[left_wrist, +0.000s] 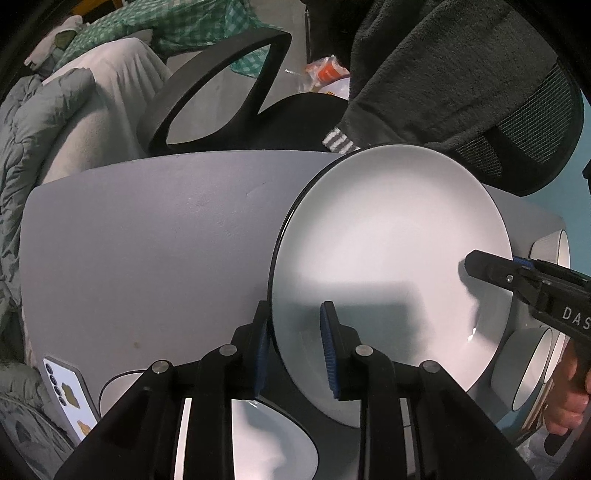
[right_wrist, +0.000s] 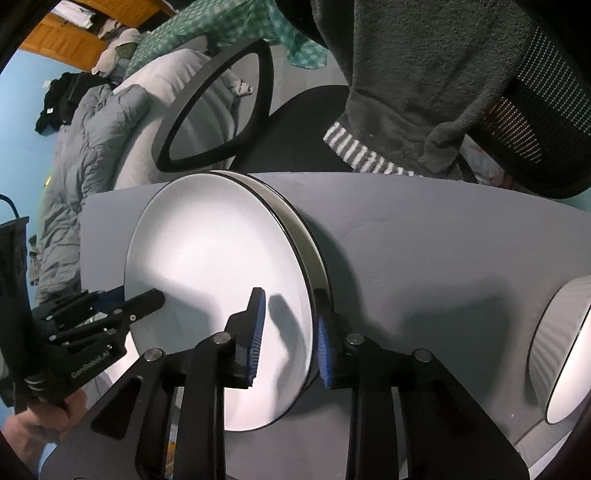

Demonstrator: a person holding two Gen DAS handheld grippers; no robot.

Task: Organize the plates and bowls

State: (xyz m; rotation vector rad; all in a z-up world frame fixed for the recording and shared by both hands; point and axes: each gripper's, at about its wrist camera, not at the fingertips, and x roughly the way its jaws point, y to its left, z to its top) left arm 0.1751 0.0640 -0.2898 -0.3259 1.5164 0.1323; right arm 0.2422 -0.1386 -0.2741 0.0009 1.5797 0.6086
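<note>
Straddling the plate (left_wrist: 388, 258) rim, both open grippers (left_wrist: 295, 347) (right_wrist: 288, 339); only the right view shows its underside.

A gray table (left_wrist: 147, 240) stands in front of a black chair (right_wrist: 221, 110) with a fuzzy dark blanket (right_wrist: 424, 74) on it, near a puffy gray quilt (right_wrist: 85, 155), a blue wall (right_wrist: 26, 122) and a green checked cloth (left_wrist: 184, 26).

The surface (left_wrist: 147, 240) lies bare left of the big plate (left_wrist: 388, 258). Bowls (left_wrist: 532, 369) crowd its right edge, a phone (left_wrist: 68, 395) the near-left corner, and a chair (left_wrist: 221, 85) stands just behind.
</note>
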